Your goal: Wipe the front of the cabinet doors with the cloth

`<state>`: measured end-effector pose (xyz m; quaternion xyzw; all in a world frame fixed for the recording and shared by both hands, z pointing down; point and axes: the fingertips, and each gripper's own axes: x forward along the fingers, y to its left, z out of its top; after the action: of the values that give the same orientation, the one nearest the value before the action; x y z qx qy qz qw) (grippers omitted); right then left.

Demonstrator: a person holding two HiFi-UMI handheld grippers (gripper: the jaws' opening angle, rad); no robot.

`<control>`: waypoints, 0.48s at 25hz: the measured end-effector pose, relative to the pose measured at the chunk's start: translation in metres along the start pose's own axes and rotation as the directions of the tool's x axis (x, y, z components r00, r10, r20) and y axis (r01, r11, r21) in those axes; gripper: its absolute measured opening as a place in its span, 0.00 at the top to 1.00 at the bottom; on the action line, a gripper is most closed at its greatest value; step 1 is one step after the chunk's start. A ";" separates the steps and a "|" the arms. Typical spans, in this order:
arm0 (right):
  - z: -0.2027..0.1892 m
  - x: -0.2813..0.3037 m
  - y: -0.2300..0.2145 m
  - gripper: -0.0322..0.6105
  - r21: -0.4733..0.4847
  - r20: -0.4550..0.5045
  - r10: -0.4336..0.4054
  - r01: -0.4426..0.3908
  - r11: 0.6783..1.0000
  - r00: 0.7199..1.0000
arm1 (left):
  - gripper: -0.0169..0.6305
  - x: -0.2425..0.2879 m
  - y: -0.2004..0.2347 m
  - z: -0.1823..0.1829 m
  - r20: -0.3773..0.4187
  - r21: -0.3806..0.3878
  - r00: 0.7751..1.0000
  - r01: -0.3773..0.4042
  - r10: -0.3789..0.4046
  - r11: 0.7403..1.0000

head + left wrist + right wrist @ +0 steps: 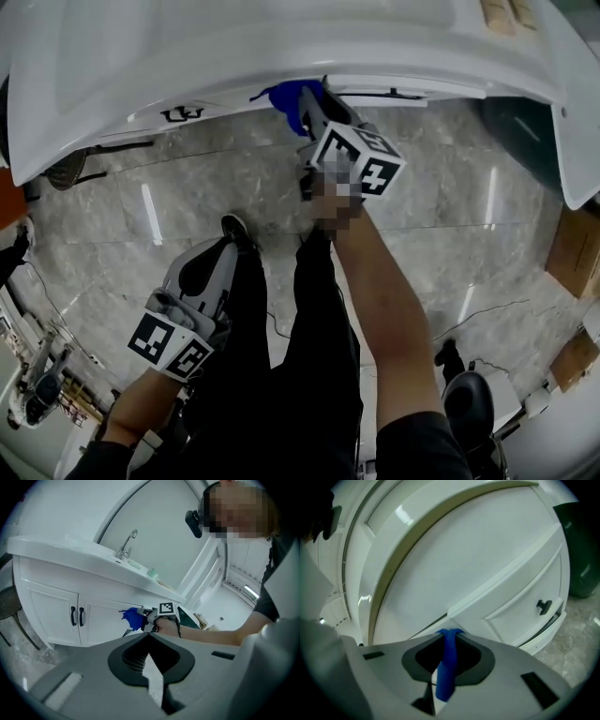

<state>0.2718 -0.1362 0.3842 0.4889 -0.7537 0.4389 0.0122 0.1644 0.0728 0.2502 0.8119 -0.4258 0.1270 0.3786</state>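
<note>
Right tongs (450,634) clamp blue cloth (446,672) against white cabinet door (513,605).

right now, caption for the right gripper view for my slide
Right gripper, jaws shut on a blue cloth, up at the white cabinet front, black door handle at right.

- i see a grey marble floor (187,216) with long streaks of light reflected in it.
- a white countertop (56,550) carries a chrome faucet (125,545).
- a dark chair (8,603) stands at its left end.
- cardboard boxes (574,251) sit at the right, and a dark green bin (582,550) stands beside the vanity.
</note>
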 end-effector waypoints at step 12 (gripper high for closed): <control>-0.093 0.038 0.052 0.86 0.048 -0.024 -0.009 0.010 0.999 1.000 | 0.98 -0.064 0.073 -0.018 0.026 -0.052 0.999 -0.045 0.046 0.998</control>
<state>0.1754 -0.0937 0.4247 0.4876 -0.7405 0.4625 0.0115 0.0707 0.0980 0.2652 0.7936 -0.4523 0.1137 0.3907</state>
